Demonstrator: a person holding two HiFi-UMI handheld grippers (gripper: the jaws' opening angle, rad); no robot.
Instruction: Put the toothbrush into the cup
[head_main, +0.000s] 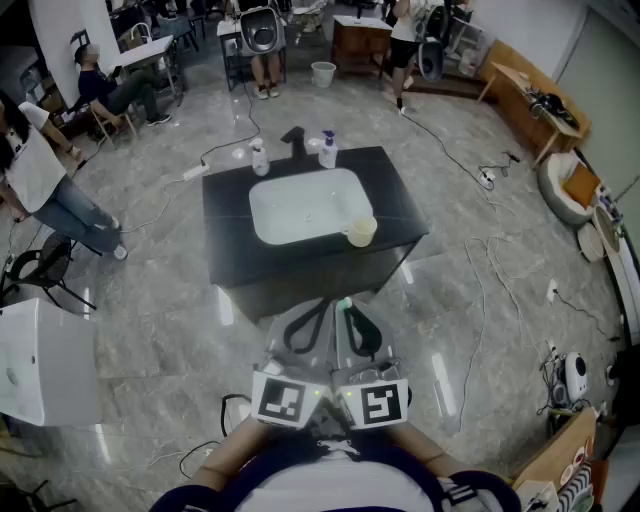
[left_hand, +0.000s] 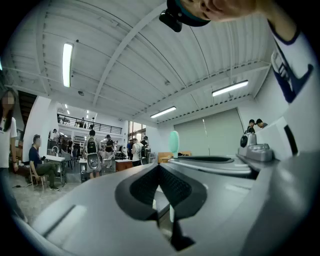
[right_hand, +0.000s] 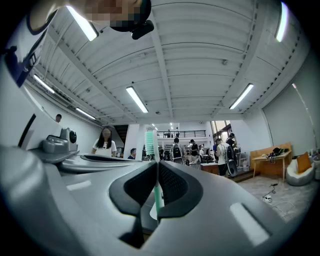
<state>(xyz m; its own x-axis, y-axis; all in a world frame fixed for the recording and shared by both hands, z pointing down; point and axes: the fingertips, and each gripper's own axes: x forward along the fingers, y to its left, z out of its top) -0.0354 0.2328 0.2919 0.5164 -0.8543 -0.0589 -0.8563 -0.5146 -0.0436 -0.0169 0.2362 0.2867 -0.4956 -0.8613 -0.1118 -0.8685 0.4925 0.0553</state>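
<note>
A pale cup (head_main: 361, 231) stands on the black vanity top (head_main: 225, 245), at the right rim of the white sink (head_main: 300, 205). Both grippers are held close to the person's body, well short of the vanity. My right gripper (head_main: 349, 310) (right_hand: 156, 165) is shut on a green toothbrush (head_main: 345, 303) (right_hand: 150, 142), which stands upright with its bristle head above the jaws. My left gripper (head_main: 320, 305) (left_hand: 159, 167) sits just beside it, jaws together and nothing between them. The toothbrush head (left_hand: 173, 141) also shows in the left gripper view, off to the right of that gripper's jaws.
Two bottles (head_main: 259, 157) (head_main: 328, 150) and a black faucet (head_main: 294, 140) stand at the back of the vanity. Cables trail over the marble floor (head_main: 480, 290). People sit and stand at the far side of the room. A white box (head_main: 40, 360) is at the left.
</note>
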